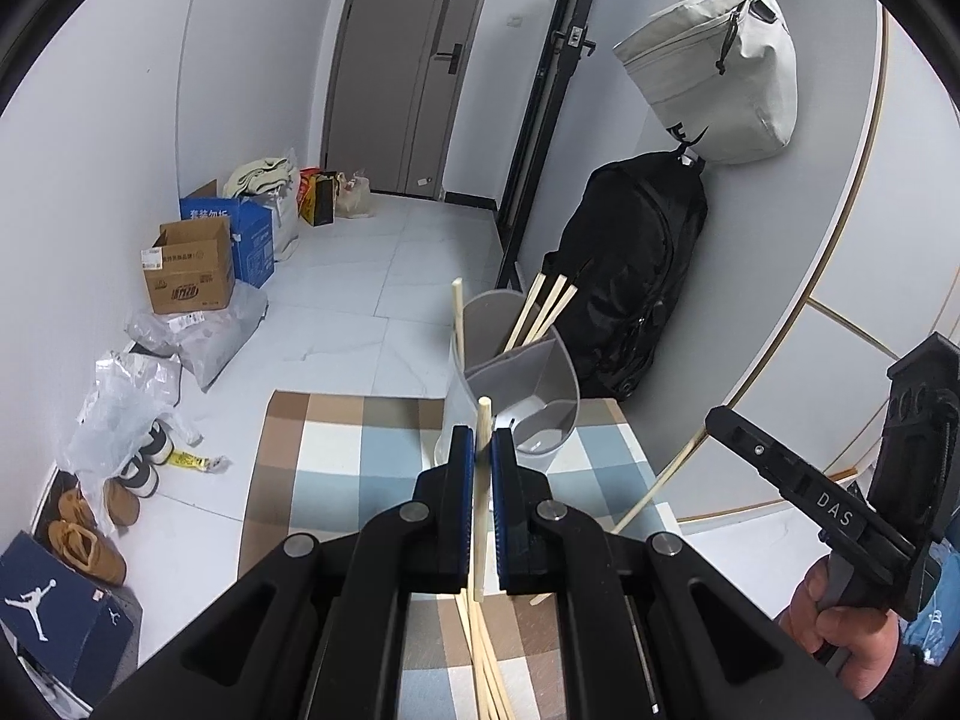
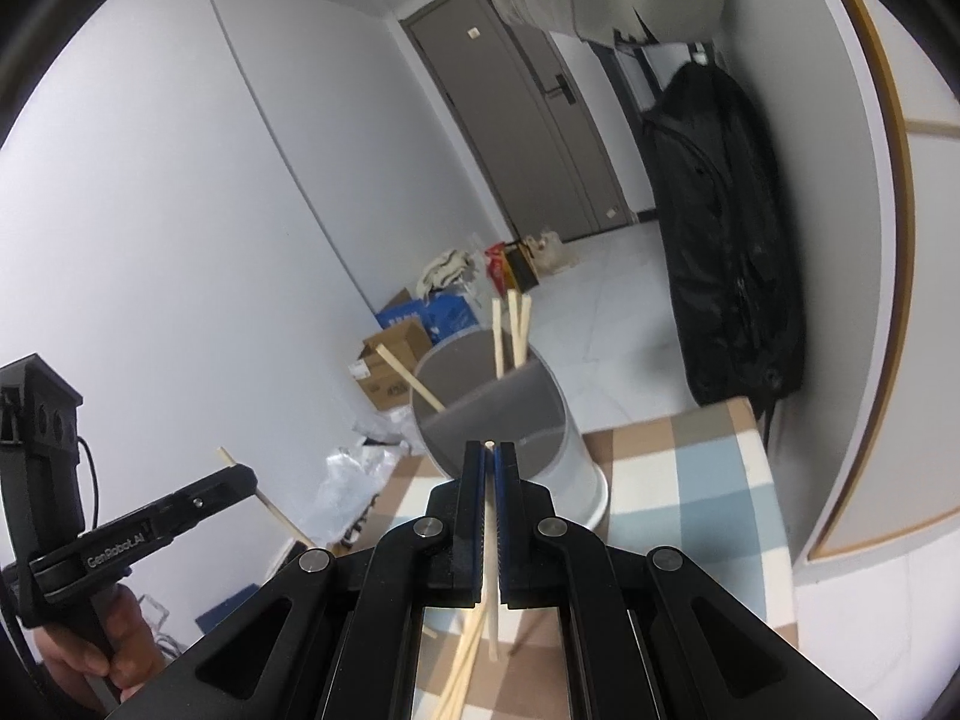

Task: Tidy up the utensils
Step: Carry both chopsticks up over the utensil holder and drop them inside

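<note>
Left wrist view, left to right. At the far left edge, shoes (image 1: pixel 90 534) and a dark blue shoe box (image 1: pixel 60 618) sit on the tiled floor (image 1: pixel 372 276); above them, plastic bags (image 1: pixel 132 390) and cardboard boxes (image 1: pixel 189 273) line the wall. At centre, your left gripper (image 1: pixel 482 450) has its jaws narrowed onto one wooden chopstick (image 1: pixel 480 498), which stands almost upright between the blue pads. More loose chopsticks (image 1: pixel 489 666) lie below it on the checked cloth (image 1: pixel 336 468) covering the tabletop. Just beyond the jaws stands the grey utensil holder (image 1: pixel 528 384), split by a divider: its far compartment holds a leaning bundle of chopsticks (image 1: pixel 543 306), and a single stick (image 1: pixel 458 312) rises at its left rim. Right of centre, a black backpack (image 1: pixel 630 264) hangs against the wall beneath a pale grey bag (image 1: pixel 714 72). At the lower right, your right hand (image 1: pixel 840 618) grips the second tool's handle; that tool holds a slanted chopstick (image 1: pixel 660 480).

Right wrist view, left to right. At the lower left, your left hand (image 2: pixel 102 642) carries its tool. At centre, your right gripper (image 2: pixel 491 462) has its jaws pinched onto its chopstick (image 2: pixel 492 612), whose tip shows between them. The holder (image 2: pixel 510 420) stands directly ahead on the cloth (image 2: pixel 678 492); the backpack (image 2: pixel 720 240) fills the right side.
</note>
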Tool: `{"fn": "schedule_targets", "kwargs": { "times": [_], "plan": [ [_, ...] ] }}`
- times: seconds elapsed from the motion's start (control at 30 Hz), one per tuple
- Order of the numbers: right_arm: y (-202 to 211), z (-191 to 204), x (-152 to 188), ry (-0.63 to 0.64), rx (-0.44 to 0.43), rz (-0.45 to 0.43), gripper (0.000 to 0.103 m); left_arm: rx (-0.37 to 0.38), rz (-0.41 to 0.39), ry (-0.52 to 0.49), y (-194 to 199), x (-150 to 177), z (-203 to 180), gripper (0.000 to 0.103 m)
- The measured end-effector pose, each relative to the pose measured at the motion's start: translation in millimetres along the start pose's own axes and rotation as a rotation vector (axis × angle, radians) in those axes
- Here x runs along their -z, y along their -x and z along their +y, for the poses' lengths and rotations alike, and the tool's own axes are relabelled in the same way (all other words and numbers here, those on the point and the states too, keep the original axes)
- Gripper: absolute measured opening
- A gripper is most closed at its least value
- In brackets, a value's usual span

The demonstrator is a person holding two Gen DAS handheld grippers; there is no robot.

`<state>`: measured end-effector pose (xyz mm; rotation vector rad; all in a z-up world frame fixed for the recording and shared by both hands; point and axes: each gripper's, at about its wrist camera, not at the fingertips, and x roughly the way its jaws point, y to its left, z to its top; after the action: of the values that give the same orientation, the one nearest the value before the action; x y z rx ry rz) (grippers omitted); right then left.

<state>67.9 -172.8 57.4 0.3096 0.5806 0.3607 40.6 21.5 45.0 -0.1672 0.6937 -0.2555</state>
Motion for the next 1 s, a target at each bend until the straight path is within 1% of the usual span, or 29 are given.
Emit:
{"fn": "schedule_targets", "kwargs": {
  "times": [0.17, 0.4, 0.63, 0.8, 1.0],
  "plan": [
    [4, 5, -21, 0.013, -0.023, -0.036, 0.002, 0.009, -0.014, -0.016, 6, -21, -10, 0.002],
    [4, 10, -68, 0.019, -0.050, -0.076, 0.002, 0.019, -0.033, -0.027, 9, -59, -19, 0.002],
    [-7, 13, -112, 0.034, -0.065, -0.109, 0.002, 0.018, -0.063, -0.053, -1, -94, -27, 0.002],
    [-19, 16, -142, 0.053, -0.071, -0.129, 0.002, 0.020, -0.079, -0.050, -13, -117, -22, 0.002],
    [-40, 18, -164, 0.082, -0.065, -0.137, 0.002, 0.008, -0.078, -0.062, -31, -130, -17, 0.002]
  ]
}}
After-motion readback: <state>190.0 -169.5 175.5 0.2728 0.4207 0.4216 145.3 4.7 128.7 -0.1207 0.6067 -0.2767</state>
